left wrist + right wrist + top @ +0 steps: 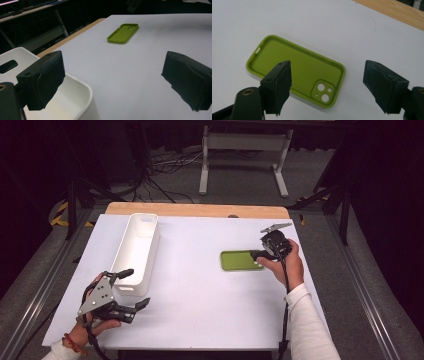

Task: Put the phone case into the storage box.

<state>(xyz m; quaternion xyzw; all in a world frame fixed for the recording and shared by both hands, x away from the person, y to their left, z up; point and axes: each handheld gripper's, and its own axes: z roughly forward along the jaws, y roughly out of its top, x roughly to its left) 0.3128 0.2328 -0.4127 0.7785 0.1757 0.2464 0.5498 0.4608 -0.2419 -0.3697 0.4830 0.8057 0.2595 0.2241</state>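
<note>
A lime-green phone case [240, 260] lies flat on the white table [200, 295], right of centre, hollow side up with its camera cut-out toward the right. My right gripper [258, 259] sits at that end, open. In the right gripper view the case [297, 65] lies under the gripper [327, 72]; one jaw hovers over its near edge and the other over bare table beyond the camera corner. My left gripper [134, 288] is open near the front left, one jaw above the near corner of a white bin [137, 247]. From the left gripper [112, 62], the case [123, 33] lies far ahead.
The long white bin [82, 87] runs front to back on the table's left half and looks empty inside. A wooden strip [197, 210] borders the far edge. Beyond it are a white metal stand [245, 145] and cables [165, 170] on the dark floor.
</note>
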